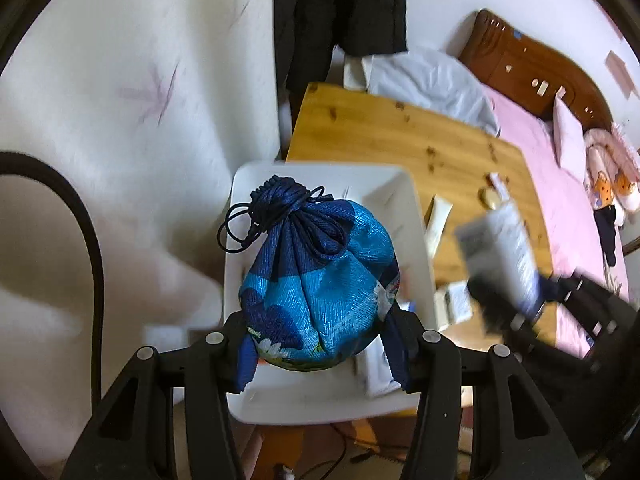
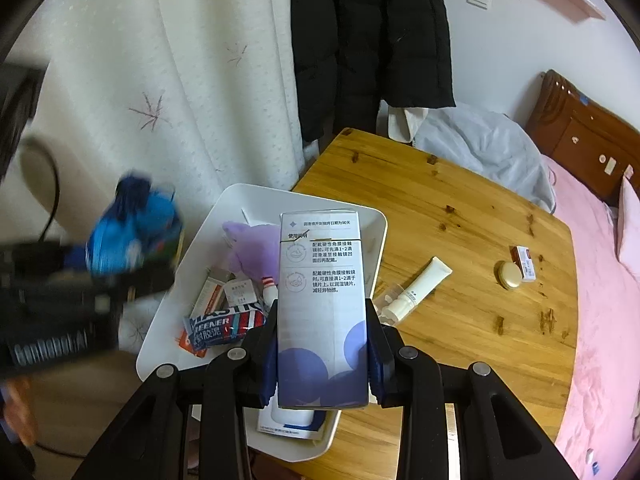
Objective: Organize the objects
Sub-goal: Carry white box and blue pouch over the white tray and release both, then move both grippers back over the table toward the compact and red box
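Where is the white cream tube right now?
In the right wrist view, the white cream tube lies on the wooden table, right of the white tray, left of the round gold tin.

Your left wrist camera looks steeply down along its fingers [image 1: 394, 344] from close above the white tray [image 1: 416, 216], with the curtain [image 1: 140, 80] on its left. Your right wrist camera looks down from just beside it, a little further right, over the same tray [image 2: 376, 216] and more of the worktop [image 2: 460, 208]. Both views share the tray, worktop [image 1: 400, 132], hanging black coat [image 1: 340, 8], curtain and pink bed [image 1: 560, 184].
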`<state>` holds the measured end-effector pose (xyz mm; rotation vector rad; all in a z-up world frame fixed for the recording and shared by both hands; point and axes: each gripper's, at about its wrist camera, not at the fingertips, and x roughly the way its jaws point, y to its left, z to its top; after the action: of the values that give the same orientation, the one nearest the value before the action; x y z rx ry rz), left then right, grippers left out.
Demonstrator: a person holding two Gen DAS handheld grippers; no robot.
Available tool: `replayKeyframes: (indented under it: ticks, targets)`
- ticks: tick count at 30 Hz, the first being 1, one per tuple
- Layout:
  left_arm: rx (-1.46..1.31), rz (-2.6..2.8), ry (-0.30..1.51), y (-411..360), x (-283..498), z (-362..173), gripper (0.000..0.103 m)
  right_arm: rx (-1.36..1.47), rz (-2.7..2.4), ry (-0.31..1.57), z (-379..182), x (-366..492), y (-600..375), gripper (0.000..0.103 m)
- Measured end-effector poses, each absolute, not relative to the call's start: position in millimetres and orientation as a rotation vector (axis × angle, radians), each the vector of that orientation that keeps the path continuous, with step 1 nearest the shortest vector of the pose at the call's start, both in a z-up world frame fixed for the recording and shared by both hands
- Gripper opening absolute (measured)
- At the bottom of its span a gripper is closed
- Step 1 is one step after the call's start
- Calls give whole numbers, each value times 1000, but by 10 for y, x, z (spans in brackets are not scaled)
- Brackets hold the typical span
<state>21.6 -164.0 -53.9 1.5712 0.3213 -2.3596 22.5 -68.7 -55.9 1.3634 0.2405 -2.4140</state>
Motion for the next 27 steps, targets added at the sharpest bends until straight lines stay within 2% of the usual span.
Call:
replayKeyframes:
  ticks: [6,18,19,21,23,25,27]
  targets:
    - [1654,-2328,335,-1643,399,-735,55,1377,-2441,180,-564,181,-750,36]
    - [1674,-2349,344,-1671,512,-789,58,1356,-2457,215,-524,3,-950,36]
    - [1672,-2348,354,-1681,506,-789,58,1349,-2462,226,-505,-22,-968,38]
    - [1665,-2352,356,-1689,510,-786,59,1346,-2465,245,-473,-60,-1000,56]
    - [1653,-2347,356,-1697,504,-783,66,1326,-2487,244,-420,-75,-1009,65]
    - [1633,-2358,356,-1714,508,-765,81,1290,-2504,236,-356,-67,-1011,65]
    - [1613,-2365,340,-1723,510,-743,84,1270,-2514,247,-318,-58,-1017,65]
